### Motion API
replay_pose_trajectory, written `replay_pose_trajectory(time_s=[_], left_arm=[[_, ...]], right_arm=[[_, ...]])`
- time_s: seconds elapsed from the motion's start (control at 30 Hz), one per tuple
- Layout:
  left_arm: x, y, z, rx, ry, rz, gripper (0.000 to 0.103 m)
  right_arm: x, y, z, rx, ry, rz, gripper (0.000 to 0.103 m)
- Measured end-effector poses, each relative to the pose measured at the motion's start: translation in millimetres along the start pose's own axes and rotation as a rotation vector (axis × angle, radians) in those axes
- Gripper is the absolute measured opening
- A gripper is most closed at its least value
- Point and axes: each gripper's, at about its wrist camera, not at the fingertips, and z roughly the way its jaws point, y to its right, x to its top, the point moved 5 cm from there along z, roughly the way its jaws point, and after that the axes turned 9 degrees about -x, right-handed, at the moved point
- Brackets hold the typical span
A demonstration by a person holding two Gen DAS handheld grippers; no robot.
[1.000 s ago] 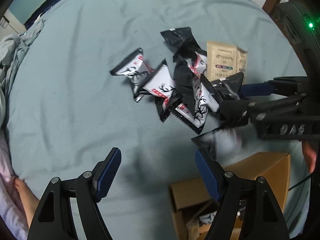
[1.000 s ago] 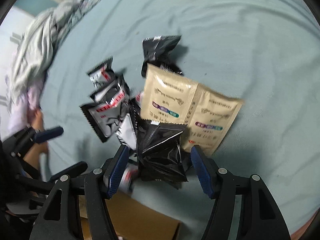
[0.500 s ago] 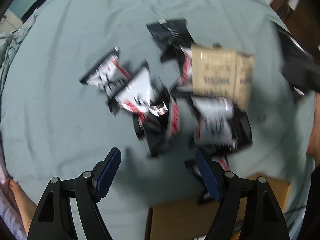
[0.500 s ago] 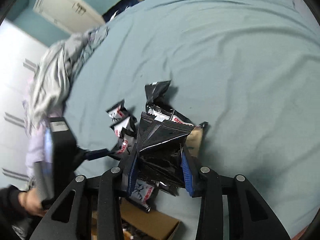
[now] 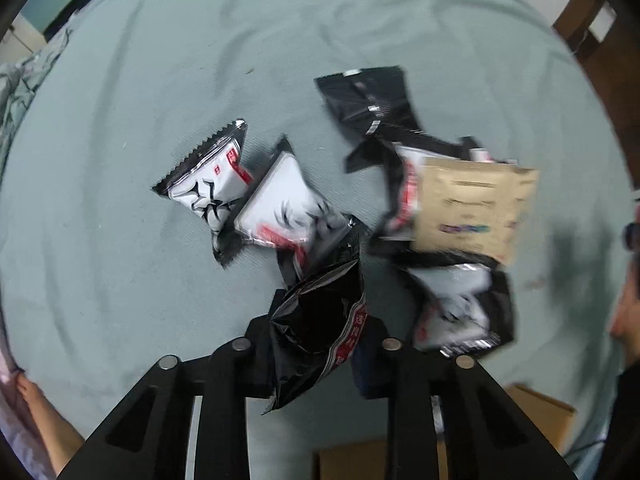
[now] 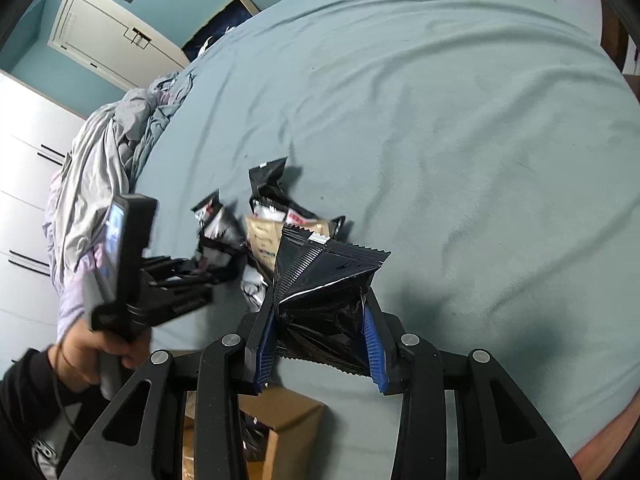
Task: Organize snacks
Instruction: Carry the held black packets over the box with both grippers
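Observation:
Several snack packets lie in a heap on the teal bed sheet (image 5: 120,280): white-and-black ones (image 5: 208,184), a black one (image 5: 372,100) and tan sachets (image 5: 468,208). My left gripper (image 5: 316,356) points down at the heap's near edge. Its jaws are closing, and the pads press a black packet with a red strip (image 5: 320,320) between them. My right gripper (image 6: 320,344) is shut on another black packet (image 6: 324,288), held above the sheet, nearer than the heap (image 6: 260,232). In the right wrist view a hand (image 6: 80,352) holds the left gripper (image 6: 188,280) down at the heap.
An open cardboard box (image 6: 288,412) sits on the sheet below the grippers, and its edge (image 5: 540,412) also shows in the left wrist view. Crumpled grey bedding (image 6: 104,152) is piled at the left. A bare foot (image 5: 40,412) rests at the bed's left edge.
My left gripper moved in over the heap and its jaws closed around a black packet. My right gripper shut on its black packet and lifted it up and away from the heap.

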Motion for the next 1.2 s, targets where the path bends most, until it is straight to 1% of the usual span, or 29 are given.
replay_pose_trajectory(time_s=[0.1, 0.2, 0.3, 0.33, 0.4, 0.5, 0.57, 0.6, 0.63, 0.73, 0.77, 0.8, 0.83, 0.87, 0.9, 0.93, 1.0, 1.07, 1.2], left_arm=[[-11, 1, -19, -0.024, 0.007, -0.011, 0.025], [-23, 0, -54, -0.05, 0.044, -0.022, 0.025], [-34, 1, -95, -0.109, 0.096, -0.024, 0.025], [-44, 2, -114, -0.139, 0.116, -0.017, 0.025], [-62, 10, -144, -0.175, 0.143, 0.003, 0.025], [-79, 16, -169, -0.212, 0.141, 0.033, 0.025], [-93, 34, -181, -0.237, 0.13, 0.066, 0.025], [-103, 43, -183, -0.237, 0.12, 0.085, 0.025], [-120, 47, -189, -0.237, 0.103, 0.114, 0.025], [-147, 75, -198, -0.256, 0.087, 0.19, 0.027], [-152, 80, -198, -0.244, 0.097, 0.215, 0.03], [-157, 85, -197, -0.209, 0.134, 0.25, 0.033], [-160, 87, -198, -0.16, 0.169, 0.274, 0.055], [-161, 87, -194, -0.093, 0.182, 0.295, 0.081], [-159, 87, -190, -0.021, 0.193, 0.315, 0.085], [-158, 87, -190, 0.026, 0.215, 0.329, 0.085], [-155, 82, -185, 0.063, 0.21, 0.33, 0.085], [-149, 73, -182, 0.063, 0.2, 0.304, 0.085], [-140, 52, -179, 0.074, 0.201, 0.252, 0.085]], right_arm=[[-7, -2, -7, -0.03, -0.007, -0.009, 0.036], [-14, -7, -17, -0.062, -0.012, -0.015, 0.036], [-18, -19, -38, -0.09, 0.004, -0.04, 0.036], [-19, -22, -45, -0.095, 0.014, -0.047, 0.036], [-21, -31, -67, -0.101, 0.042, -0.059, 0.036], [-29, -43, -93, -0.109, 0.074, -0.067, 0.037], [-39, -53, -105, -0.104, 0.073, -0.069, 0.037], [-44, -58, -110, -0.113, 0.071, -0.081, 0.037], [-47, -61, -110, -0.121, 0.068, -0.096, 0.036], [-60, -77, -116, -0.143, 0.05, -0.143, 0.037], [-62, -79, -118, -0.146, 0.043, -0.147, 0.037], [-65, -82, -118, -0.152, 0.027, -0.149, 0.036], [-68, -85, -119, -0.164, 0.014, -0.15, 0.037], [-68, -87, -119, -0.172, 0.007, -0.148, 0.037], [-69, -91, -120, -0.18, -0.002, -0.147, 0.037], [-71, -93, -121, -0.183, -0.01, -0.143, 0.037], [-70, -100, -123, -0.189, -0.017, -0.134, 0.037], [-69, -104, -122, -0.202, -0.024, -0.134, 0.037], [-73, -112, -112, -0.222, -0.099, -0.126, 0.037]])
